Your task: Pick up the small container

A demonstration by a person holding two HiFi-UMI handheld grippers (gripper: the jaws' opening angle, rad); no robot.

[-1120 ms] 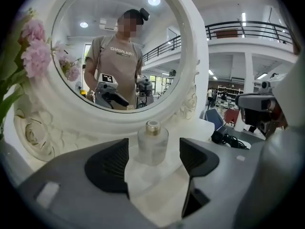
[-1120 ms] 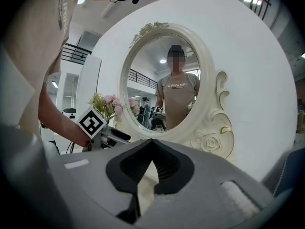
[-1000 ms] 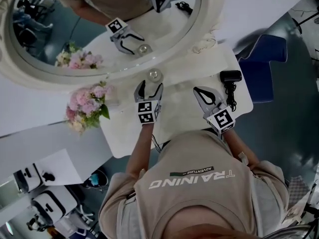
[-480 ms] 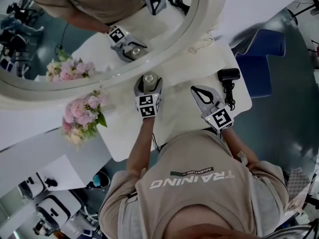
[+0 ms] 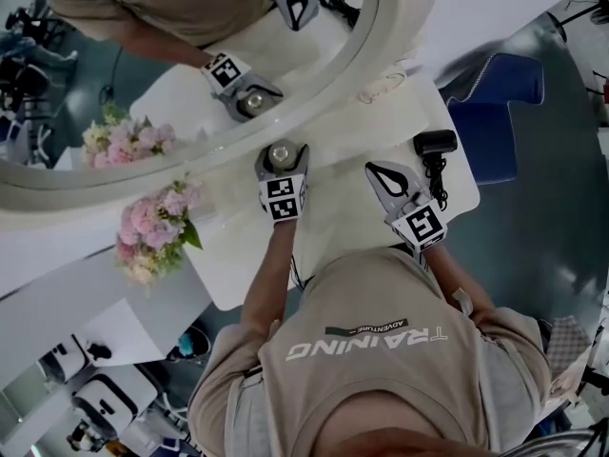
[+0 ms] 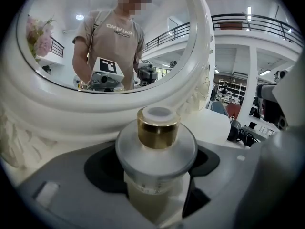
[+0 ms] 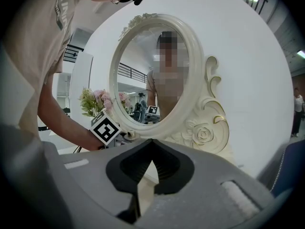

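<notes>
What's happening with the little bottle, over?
Left gripper shut on bottle. Right gripper shut, empty. Mirror frame close behind bottle.

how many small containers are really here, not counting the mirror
1: the gold-capped small container, clamped in the left gripper in front of the mirror. The second one seen is its reflection.

"TRAINING" on shirt (image 5: 381, 374), sm. "ADVENTURE" beside

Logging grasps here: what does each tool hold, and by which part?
The left tool grips the small container by its pale body, under the wide frosted collar. The right tool is shut and empty.
</notes>
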